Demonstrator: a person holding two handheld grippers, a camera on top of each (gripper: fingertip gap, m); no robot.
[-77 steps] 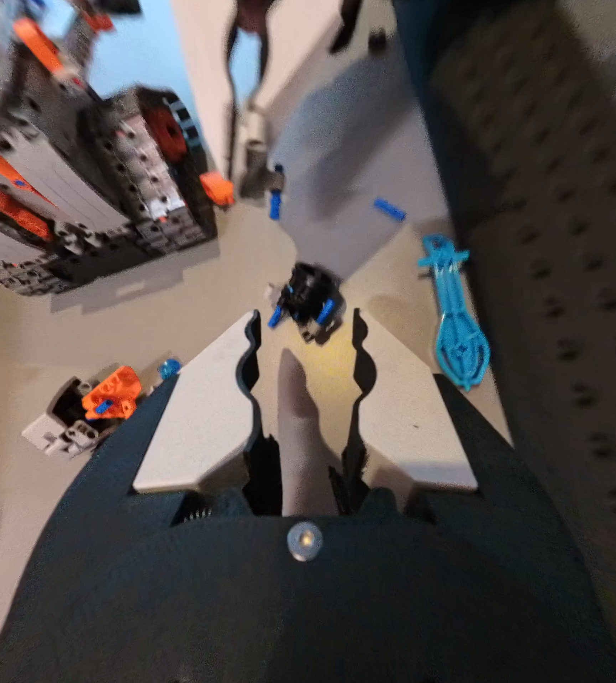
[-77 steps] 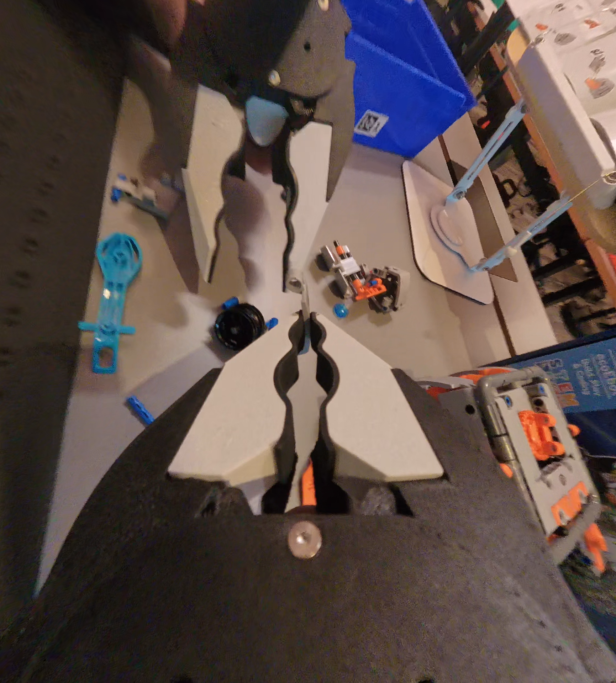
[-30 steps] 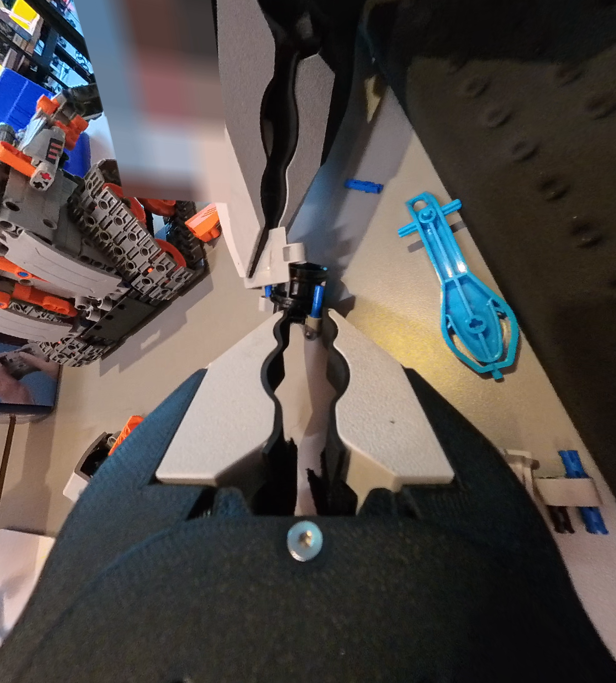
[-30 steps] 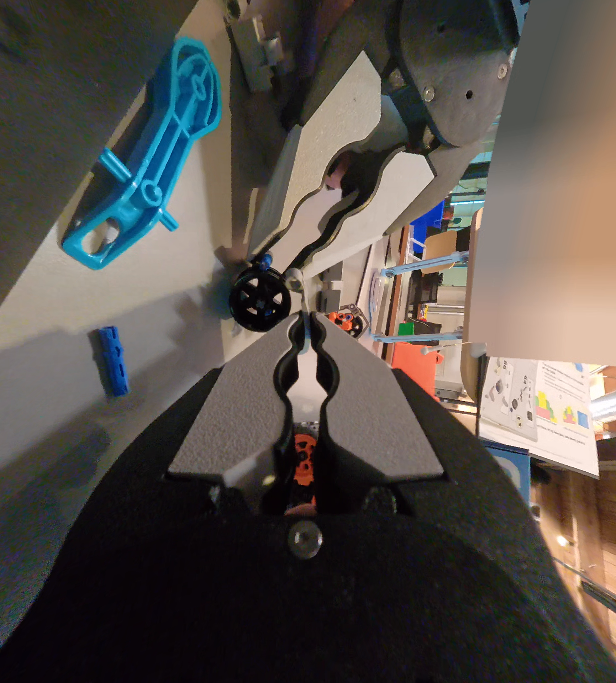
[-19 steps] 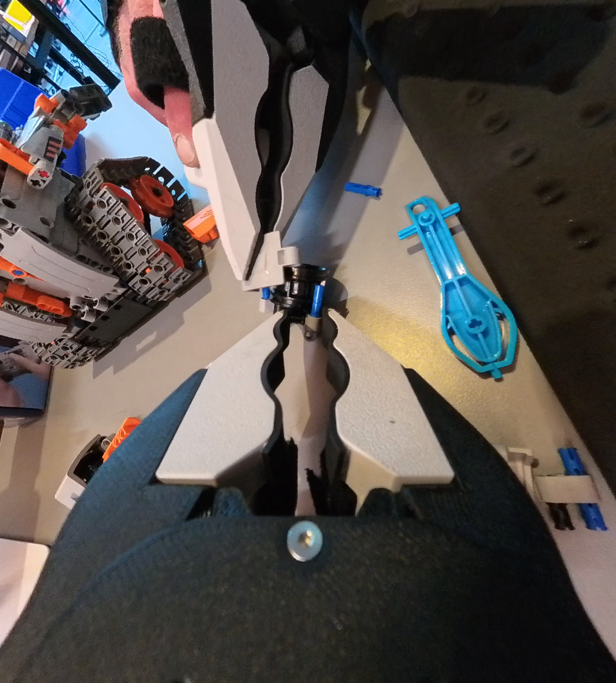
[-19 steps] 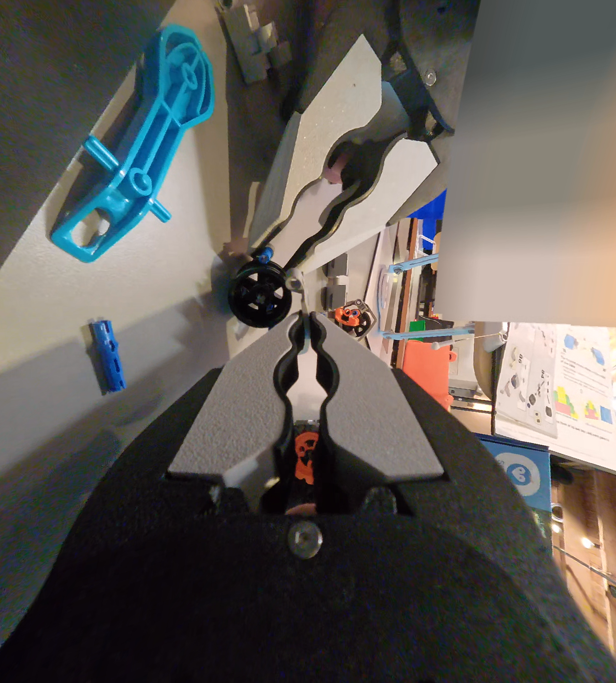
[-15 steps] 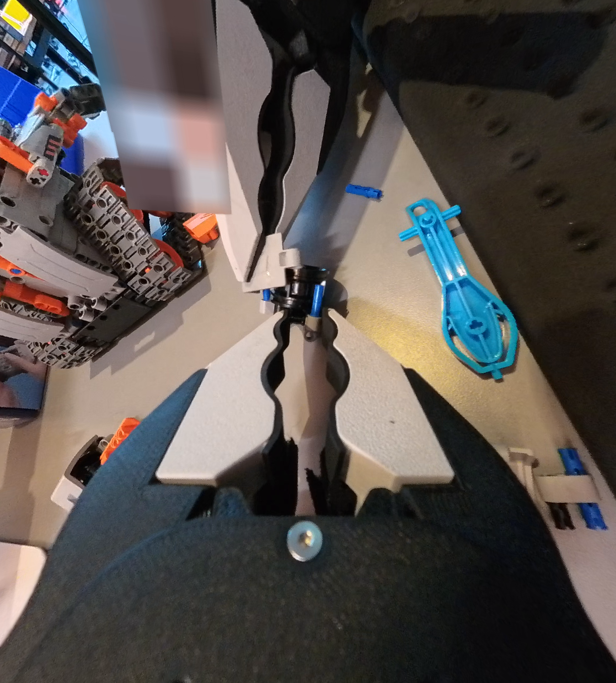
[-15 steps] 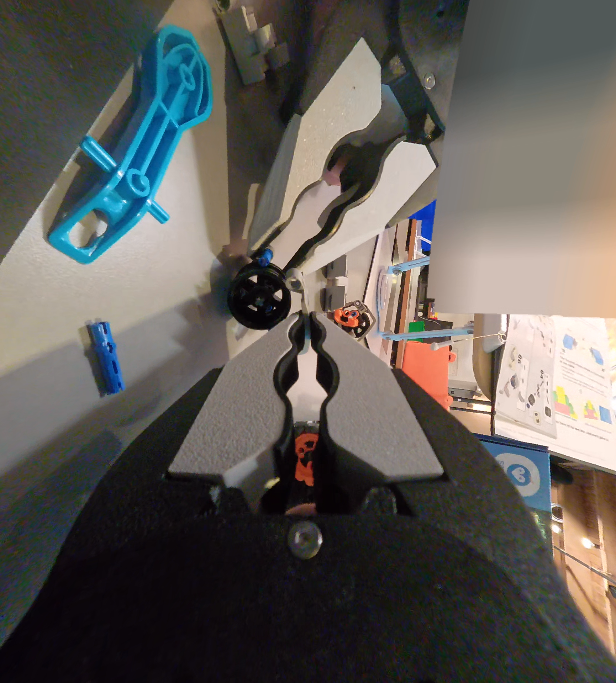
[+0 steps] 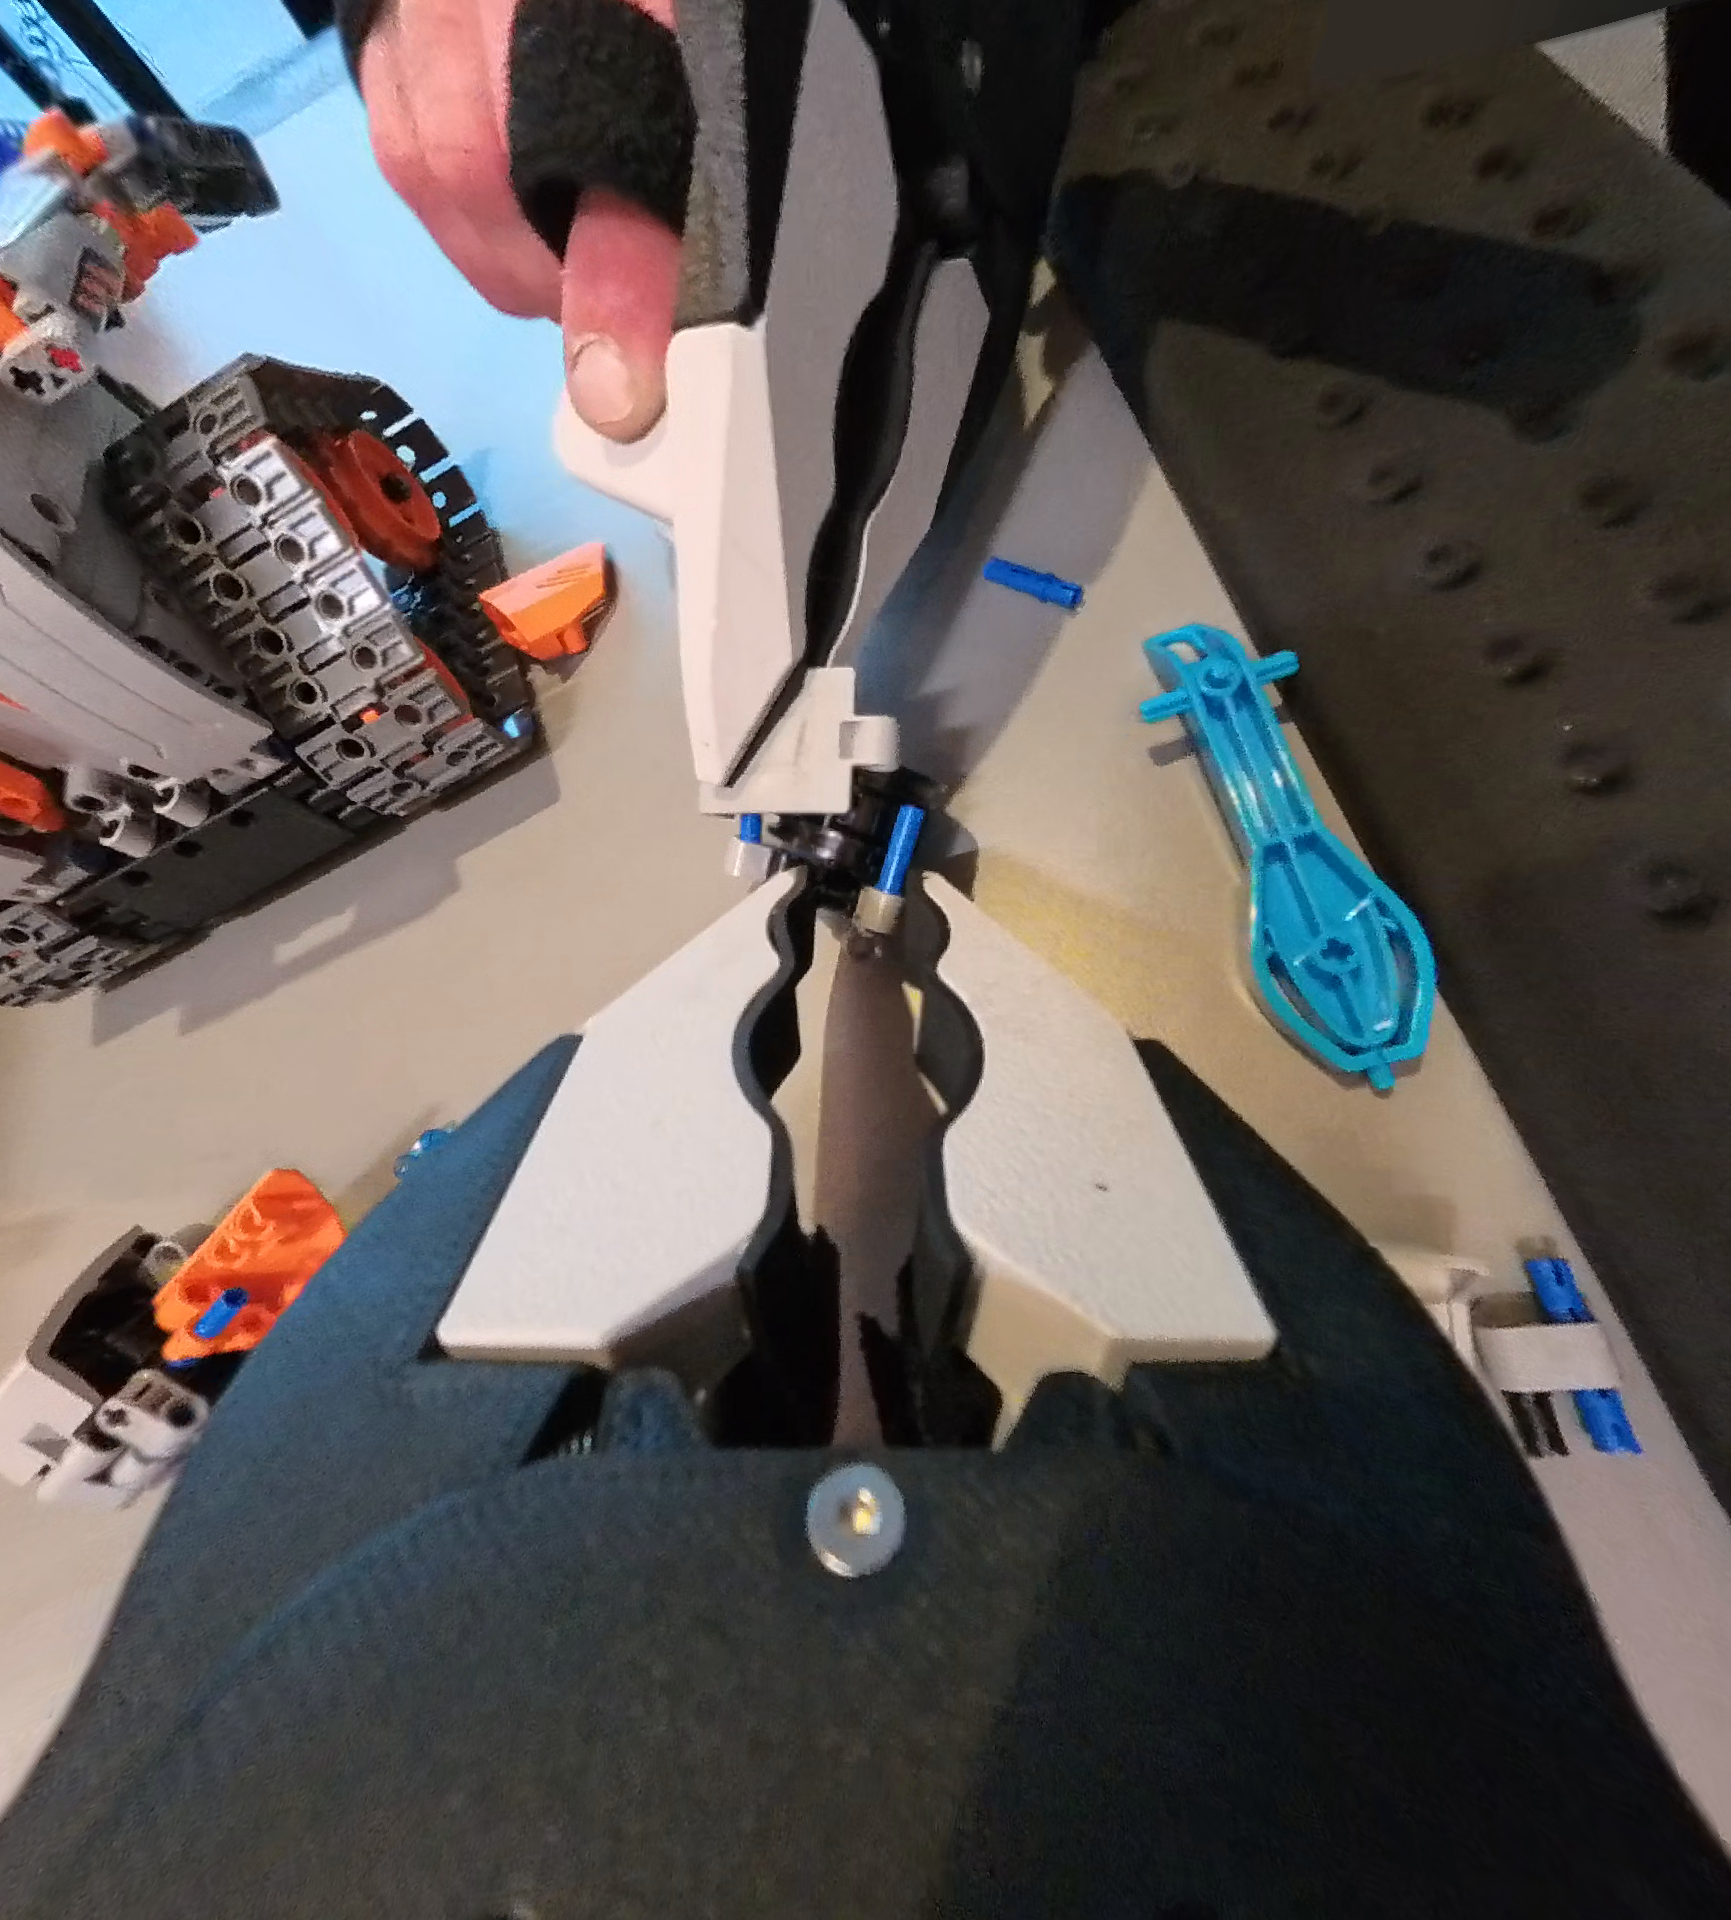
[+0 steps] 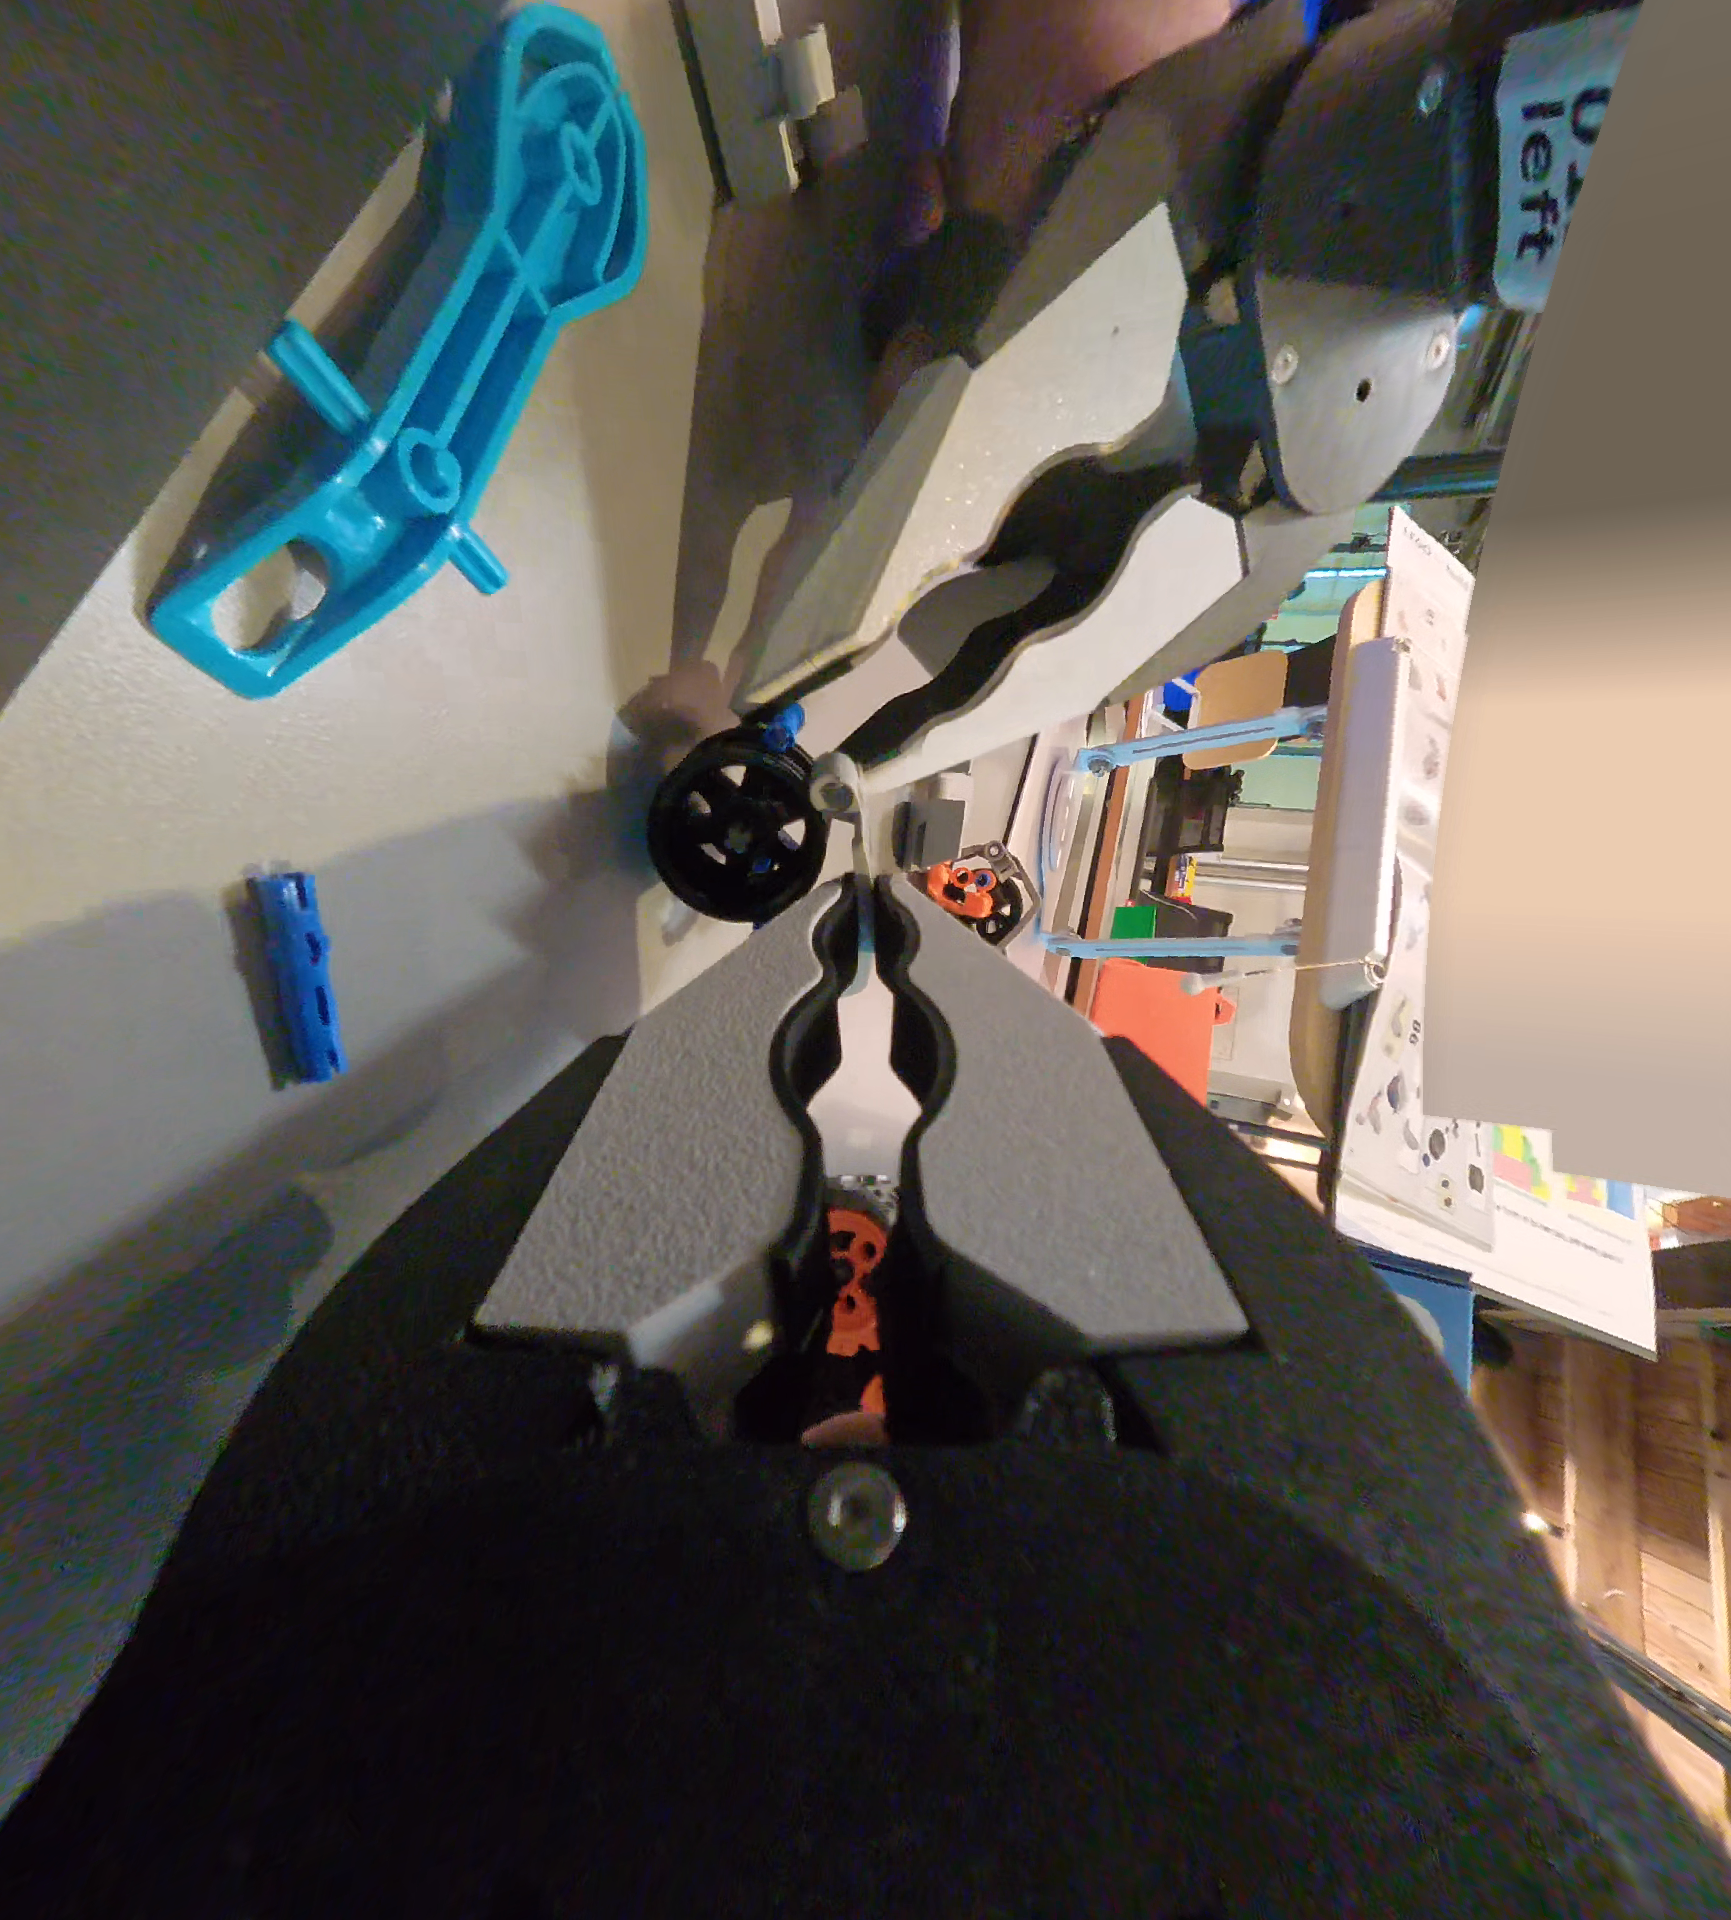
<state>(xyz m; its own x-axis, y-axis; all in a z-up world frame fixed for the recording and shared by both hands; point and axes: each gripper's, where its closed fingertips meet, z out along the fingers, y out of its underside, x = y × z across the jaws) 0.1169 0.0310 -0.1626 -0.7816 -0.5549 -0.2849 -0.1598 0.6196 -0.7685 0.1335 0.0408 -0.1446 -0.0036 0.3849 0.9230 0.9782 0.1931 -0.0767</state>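
Wheel [image 10: 736, 840], small, black, hard plastic with blue pins [image 9: 900, 844], pinched between left tongs [image 9: 856, 902] just above the bench [image 9: 445, 997]. Right tongs [image 10: 863, 914] pressed together on a thin grey connector [image 10: 845, 795] touching the wheel's rim. Light and rigid, likely slippery on smooth faces; best gripped across the rim or hub. Turquoise tool [image 10: 425, 395] and blue pin [image 10: 295, 977] well apart from the wheel.
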